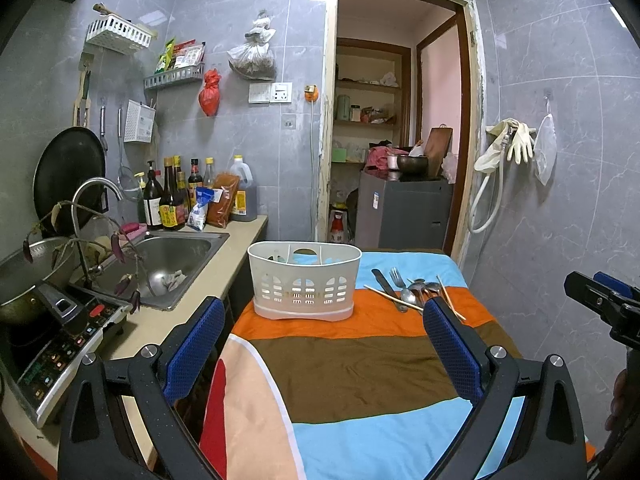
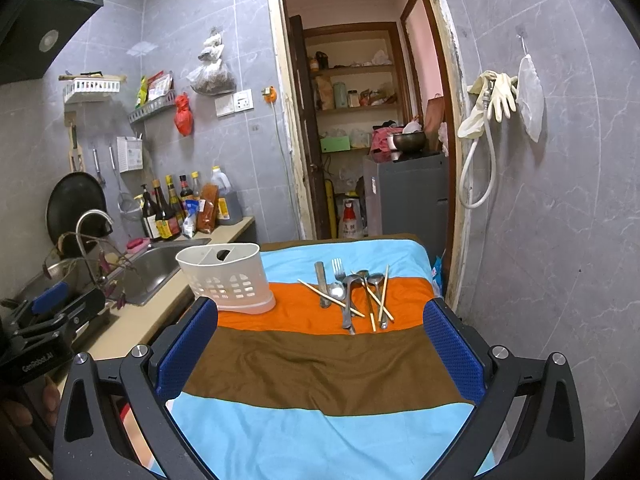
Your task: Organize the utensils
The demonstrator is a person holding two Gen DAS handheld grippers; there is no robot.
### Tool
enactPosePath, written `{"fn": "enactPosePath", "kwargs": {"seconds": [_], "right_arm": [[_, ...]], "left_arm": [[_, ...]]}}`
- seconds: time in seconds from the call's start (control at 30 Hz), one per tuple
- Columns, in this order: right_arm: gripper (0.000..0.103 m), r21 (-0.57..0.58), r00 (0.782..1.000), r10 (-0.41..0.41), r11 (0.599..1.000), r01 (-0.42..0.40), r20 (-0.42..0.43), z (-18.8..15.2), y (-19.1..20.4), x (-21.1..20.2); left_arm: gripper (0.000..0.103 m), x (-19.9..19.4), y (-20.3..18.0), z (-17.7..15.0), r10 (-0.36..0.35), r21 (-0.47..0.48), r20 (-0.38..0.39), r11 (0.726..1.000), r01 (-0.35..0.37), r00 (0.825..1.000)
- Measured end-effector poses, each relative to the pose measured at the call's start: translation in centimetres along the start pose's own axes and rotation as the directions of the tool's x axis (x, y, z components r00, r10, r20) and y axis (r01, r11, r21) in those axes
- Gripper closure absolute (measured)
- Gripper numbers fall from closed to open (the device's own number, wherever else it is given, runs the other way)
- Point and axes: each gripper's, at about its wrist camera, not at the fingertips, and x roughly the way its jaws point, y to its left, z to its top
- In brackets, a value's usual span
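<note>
A white slotted utensil caddy (image 1: 304,280) (image 2: 228,280) stands upright on the striped cloth (image 1: 360,368) (image 2: 320,364). To its right lies a loose pile of utensils (image 2: 348,292) (image 1: 408,290): a knife (image 2: 321,284), a fork (image 2: 339,270), spoons and wooden chopsticks (image 2: 384,294). My left gripper (image 1: 324,344) hangs open above the cloth, short of the caddy, with nothing between its fingers. My right gripper (image 2: 320,344) is open too, short of the utensil pile, holding nothing. Each gripper shows at the edge of the other's view.
Left of the cloth runs a counter with a steel sink (image 1: 176,256), a tap (image 1: 96,188), sauce bottles (image 1: 172,196) and an induction cooker (image 1: 60,344). A tiled wall (image 2: 560,240) stands close on the right. An open doorway (image 2: 360,120) lies behind.
</note>
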Motion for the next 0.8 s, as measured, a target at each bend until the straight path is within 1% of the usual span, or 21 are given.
{"fn": "enactPosePath", "kwargs": {"seconds": [0.13,0.27,0.57,0.8], "right_arm": [[0.0,0.004,1.0,-0.004,1.0,0.004,-0.008,-0.9,0.1,0.7],[0.0,0.008,1.0,-0.016,1.0,0.016,-0.022,-1.3,0.3,0.8],[0.0,0.002,0.998,-0.054,0.999,0.054,-0.025,-0.8,0.0,0.3],[0.0,-0.026,0.995,-0.092,0.995,0.091,-0.028,0.2,-0.6,0.7]], "left_arm": [[0.006,0.4,0.2,-0.2,-0.006,-0.002,-0.005,1.0,0.006,1.0],[0.006,0.6,0.5,-0.1,-0.028,-0.008,-0.01,1.0,0.028,1.0],[0.006,0.9,1.0,0.4,-0.047,-0.004,-0.004,0.999,0.047,0.999],[0.006,2.3,1.0,1.3,-0.071,-0.007,-0.01,0.997,0.071,0.997]]}}
